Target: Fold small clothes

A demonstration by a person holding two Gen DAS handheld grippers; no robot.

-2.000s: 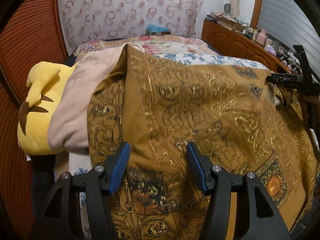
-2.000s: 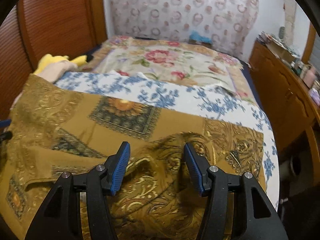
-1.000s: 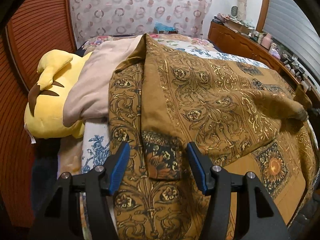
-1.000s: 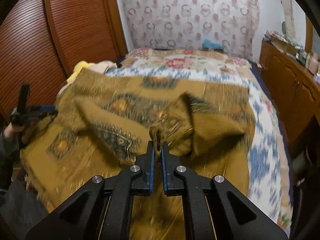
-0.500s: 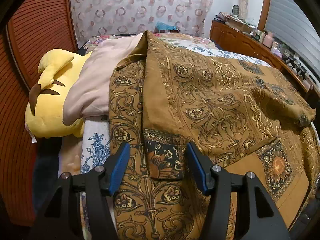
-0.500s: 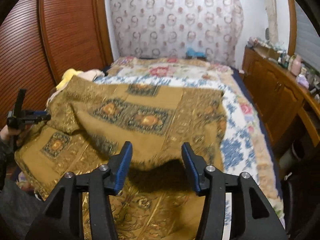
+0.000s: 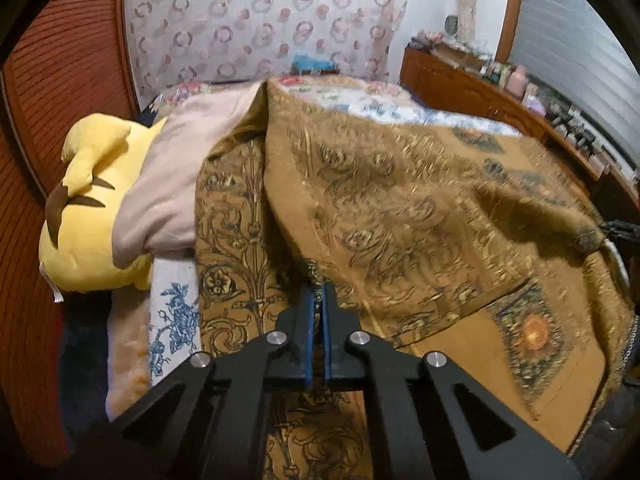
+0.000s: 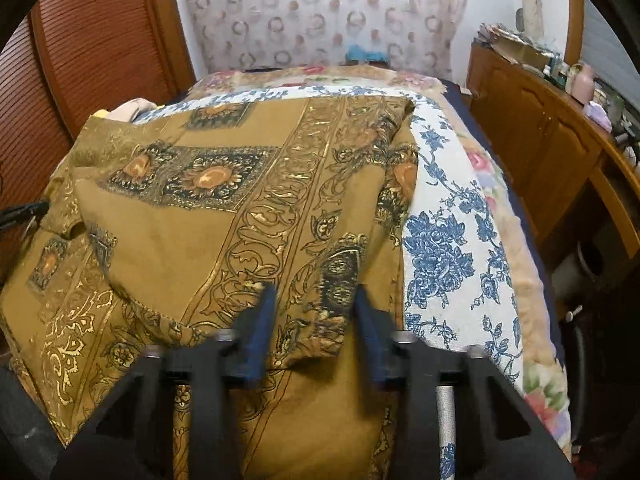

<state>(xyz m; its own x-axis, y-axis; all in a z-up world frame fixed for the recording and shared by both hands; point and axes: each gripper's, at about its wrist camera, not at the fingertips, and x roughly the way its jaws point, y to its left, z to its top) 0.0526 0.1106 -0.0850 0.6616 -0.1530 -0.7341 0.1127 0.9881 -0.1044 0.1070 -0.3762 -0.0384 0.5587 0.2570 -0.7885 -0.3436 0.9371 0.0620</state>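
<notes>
Between the left gripper's [image 7: 319, 300] blue pads [image 7: 307, 332], which are pressed together, the near corner of the folded-over layer of the ochre patterned garment [image 7: 400, 208] is pinched. From the pinch point the folded layer rises away from the fingers and spreads ahead and to their right. Its edge runs from the fingertips up toward the far end of the bed. A lower layer of the same cloth lies under and to the left of the fingers, with a vertical scroll motif. Left of that layer: strip of blue-flowered bedsheet [image 7: 174, 308], then a pink cloth [image 7: 176, 176] draped on a yellow plush toy [image 7: 86, 208]. Far right of the left-wrist view: a bunched corner of the garment held up, meeting a dark object at the frame edge; too little shows to identify it.

Right gripper [image 8: 316, 320]: fingers spread apart, blurred. A garment [image 8: 224, 208] flap with a dark medallion sits in the gap between the pads, just ahead of the tips; contact with either pad cannot be told. Cloth extends ahead and left of the fingers, covering most of the bed. Right of the right finger: blue-flowered bedsheet [image 8: 448, 240], bare. Beyond that, a wooden dresser [image 8: 532, 132] along the wall. Garment surface shows sunflower squares and gold scroll bands.
</notes>
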